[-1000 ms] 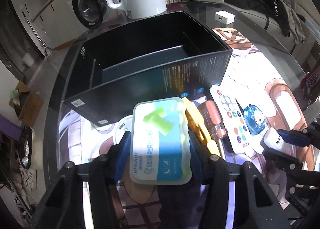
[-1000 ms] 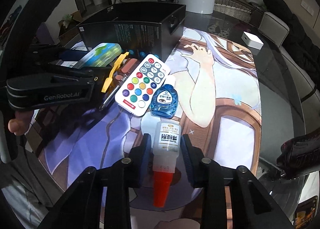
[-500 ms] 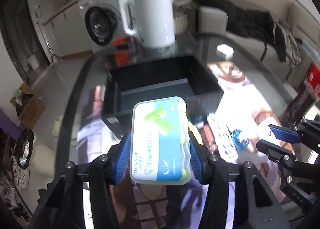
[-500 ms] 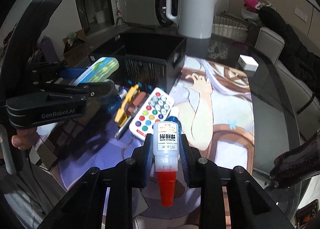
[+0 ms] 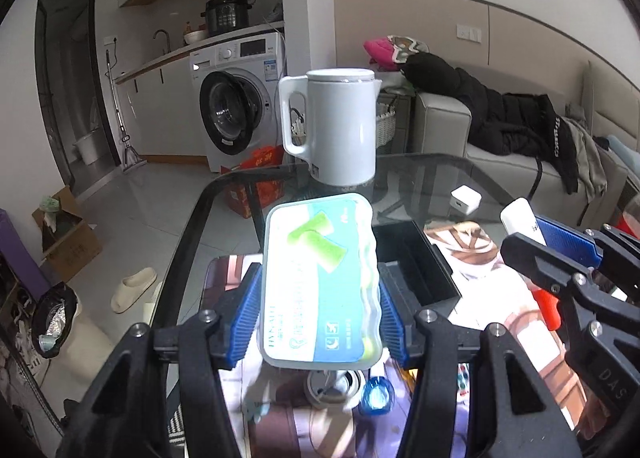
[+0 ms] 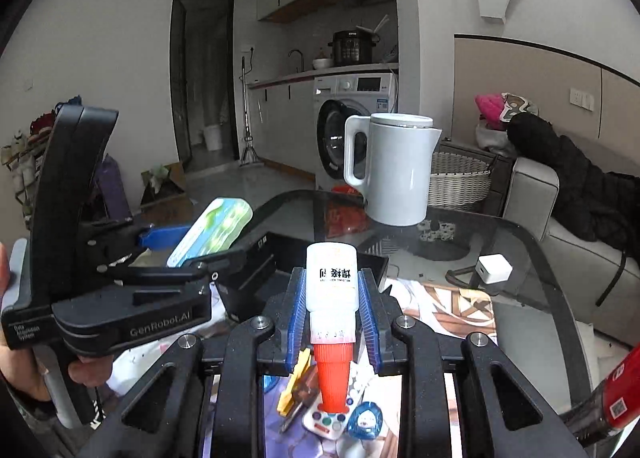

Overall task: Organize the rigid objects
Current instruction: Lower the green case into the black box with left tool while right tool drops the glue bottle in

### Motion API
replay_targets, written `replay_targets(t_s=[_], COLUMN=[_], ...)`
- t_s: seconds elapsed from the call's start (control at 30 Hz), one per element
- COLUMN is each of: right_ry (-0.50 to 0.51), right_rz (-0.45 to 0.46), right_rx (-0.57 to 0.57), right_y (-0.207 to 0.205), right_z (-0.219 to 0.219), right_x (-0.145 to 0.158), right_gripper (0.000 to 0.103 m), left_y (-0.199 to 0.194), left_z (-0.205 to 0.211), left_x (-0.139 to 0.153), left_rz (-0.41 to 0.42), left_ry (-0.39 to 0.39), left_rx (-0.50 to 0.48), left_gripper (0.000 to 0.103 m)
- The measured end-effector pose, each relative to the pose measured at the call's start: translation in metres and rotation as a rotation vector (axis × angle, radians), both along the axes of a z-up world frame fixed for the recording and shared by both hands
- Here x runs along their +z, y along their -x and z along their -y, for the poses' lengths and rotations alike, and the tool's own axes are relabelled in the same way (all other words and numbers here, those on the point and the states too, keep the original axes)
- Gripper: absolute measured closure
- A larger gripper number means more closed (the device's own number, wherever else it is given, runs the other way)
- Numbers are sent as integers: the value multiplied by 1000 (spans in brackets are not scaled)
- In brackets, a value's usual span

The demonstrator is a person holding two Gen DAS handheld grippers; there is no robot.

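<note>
Glass table (image 5: 432,174) with white kettle (image 5: 334,126), washing machine (image 5: 236,114) behind.

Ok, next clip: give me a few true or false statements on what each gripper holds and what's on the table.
1. The left gripper clamps a green-and-blue plastic case. True.
2. The right gripper is empty. False: it is shut on a white bottle with a red cap.
3. The white kettle stands on the glass table. True.
4. The bottle's red cap points away from the camera. False: it points toward it.
5. The black box has a lid on. False: it is open-topped.
</note>
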State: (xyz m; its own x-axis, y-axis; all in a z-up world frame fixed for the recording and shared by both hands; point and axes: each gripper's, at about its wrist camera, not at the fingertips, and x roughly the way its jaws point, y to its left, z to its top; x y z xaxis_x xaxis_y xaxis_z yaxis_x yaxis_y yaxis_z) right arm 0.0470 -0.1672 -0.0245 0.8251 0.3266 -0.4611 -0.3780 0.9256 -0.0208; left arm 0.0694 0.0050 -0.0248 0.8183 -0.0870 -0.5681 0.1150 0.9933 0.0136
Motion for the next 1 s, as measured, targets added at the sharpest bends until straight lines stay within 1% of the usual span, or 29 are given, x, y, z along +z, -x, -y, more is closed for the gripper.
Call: replay_targets(t_s=[0.2, 0.33, 0.43, 0.5, 0.77, 0.83, 0.87, 0.9, 1.0], right_ry=[-42, -102, -119, -120, -124, -130, -129, -120, -98], right_rz=[40, 26, 6, -8, -106, -134, -146, -155, -174], right_rx=[-19, -20, -24, -19, 7, 14, 18, 19, 28], right_y=[-33, -55, -68, -77, -103, -108, -112, -114, -117], right_z=[-9, -9, -10, -12, -19, -21, -22, -23, -28], right_x=[4, 4, -1, -5, -30, -35, -37, -38, -46], right_gripper=[78, 78, 78, 78, 78, 79, 82, 83, 83], left_y=[-25, -40, -50, -59, -82, -84, -84, -84, -83], left_z=[-6, -5, -5, -2, 2, 5, 6, 8, 12], left_x=[-5, -14, -24, -33, -63, -67, -69, -71, -77], left_rz=[19, 12, -17, -61, -209, -230, -238, -245, -264], left_ry=[38, 38, 50, 41, 73, 70, 65, 60, 50], left_rx=[14, 18, 19, 4, 1, 3, 0, -5, -10], left_gripper=[50, 50, 50, 50, 50, 50, 50, 50, 50])
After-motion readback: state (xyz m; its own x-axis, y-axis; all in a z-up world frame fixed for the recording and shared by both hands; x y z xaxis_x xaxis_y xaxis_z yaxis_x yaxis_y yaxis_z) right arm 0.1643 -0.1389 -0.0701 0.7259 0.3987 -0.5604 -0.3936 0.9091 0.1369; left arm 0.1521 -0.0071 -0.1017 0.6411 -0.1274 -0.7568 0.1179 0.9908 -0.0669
